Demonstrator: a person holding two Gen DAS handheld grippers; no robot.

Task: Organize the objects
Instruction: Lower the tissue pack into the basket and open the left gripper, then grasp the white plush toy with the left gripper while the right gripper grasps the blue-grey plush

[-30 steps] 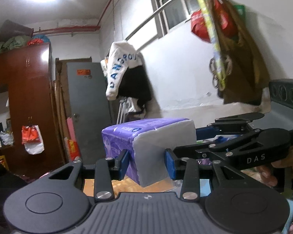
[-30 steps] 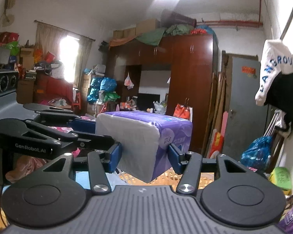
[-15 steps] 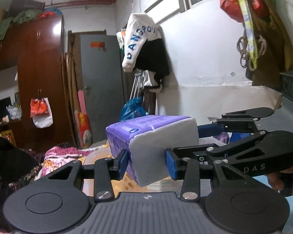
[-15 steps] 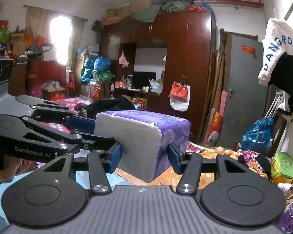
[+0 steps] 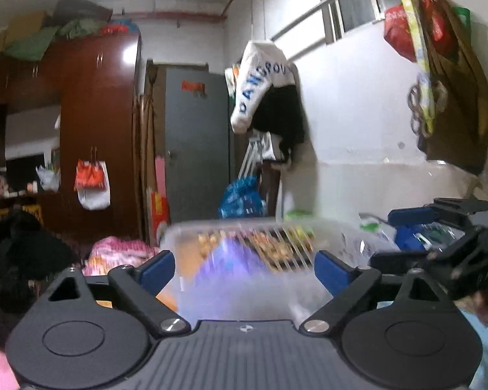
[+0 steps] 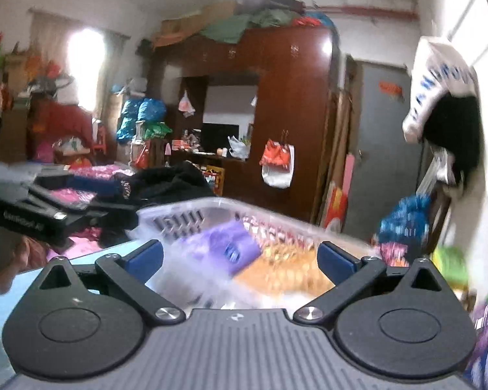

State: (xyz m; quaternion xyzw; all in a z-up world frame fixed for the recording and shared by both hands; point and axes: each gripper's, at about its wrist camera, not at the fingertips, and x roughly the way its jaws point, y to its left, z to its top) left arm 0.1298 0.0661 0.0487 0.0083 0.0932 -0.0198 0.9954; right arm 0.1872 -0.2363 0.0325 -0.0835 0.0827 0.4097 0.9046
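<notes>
A purple and white tissue pack lies blurred inside a translucent slatted basket, just ahead of my left gripper. Its jaws are opening and stand wide, and the blue pads touch nothing. In the right wrist view the same pack rests in the basket, beyond my right gripper. Those jaws are opening too, with both pads clear of the pack. Each gripper shows in the other's view: the right gripper at the right edge, the left gripper at the left edge.
The basket sits on a light blue surface. Pink bedding and dark clothes lie to the left. A brown wardrobe, grey door and hanging jacket stand behind. Bags hang on the right wall.
Both grippers held the tissue pack between them in the air. Now both have opened wide and the pack lies in the basket below. Both views have dipped and blurred.
</notes>
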